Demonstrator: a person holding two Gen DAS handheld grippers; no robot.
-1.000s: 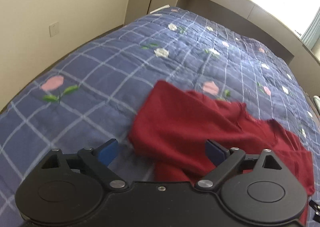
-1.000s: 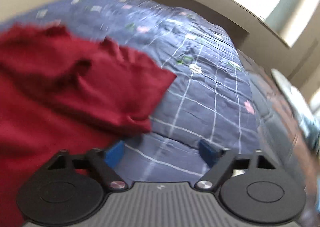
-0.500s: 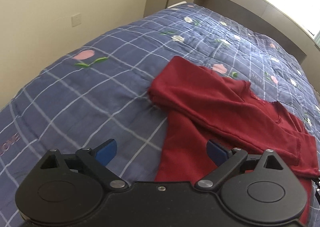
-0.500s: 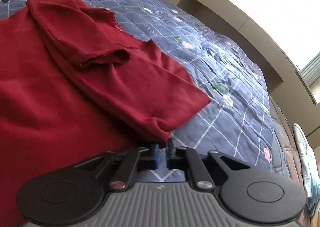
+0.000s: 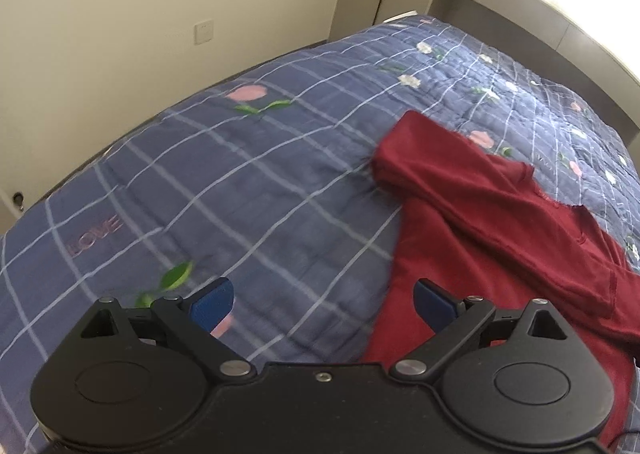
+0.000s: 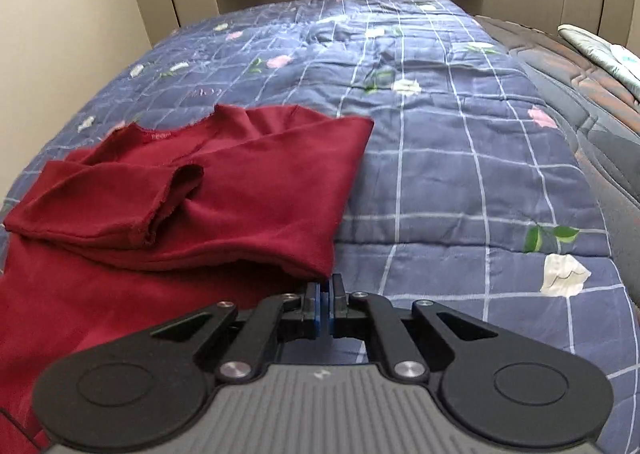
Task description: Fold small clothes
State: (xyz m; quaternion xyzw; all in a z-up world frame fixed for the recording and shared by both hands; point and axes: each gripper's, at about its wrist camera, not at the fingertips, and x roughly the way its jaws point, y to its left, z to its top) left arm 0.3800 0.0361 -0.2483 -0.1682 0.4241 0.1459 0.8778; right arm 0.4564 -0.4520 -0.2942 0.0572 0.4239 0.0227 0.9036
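Red long-sleeved top (image 5: 460, 214) is lying on the blue checked floral quilt (image 5: 240, 194). In the left wrist view it is sitting right of centre. In the right wrist view the top (image 6: 260, 194) is filling the left half, running from the near edge out to mid-bed. One sleeve (image 6: 120, 198) is lying folded across the chest with its open cuff facing right. The right side of the top is doubled over onto the body. The neckline is pointing to the far side, with a small label (image 6: 162, 137) showing inside it; I can't read it.

My right claw (image 6: 324, 294) is pressed together, tips sitting right at the near right corner of the doubled-over part. I cannot tell whether any cloth is caught between the pads. My left claw (image 5: 322, 304) is spread wide with nothing between the blue pads (image 5: 212, 302). It is hanging over bare quilt just left of the top's left edge, and its right finger is overlapping the red cloth in the view.

The quilt is carrying pink and white flowers and a stitched word, LOVE (image 5: 96, 234), near the left edge. A cream wall (image 5: 120, 14) with a white socket (image 5: 203, 32) is running along the left side of the bed. A beige ledge (image 5: 540, 14) is standing at the far end. On the right in the right wrist view, darker patterned bedding (image 6: 580, 86) is lying beside the quilt, with a pale folded cloth (image 6: 600, 50) on it.
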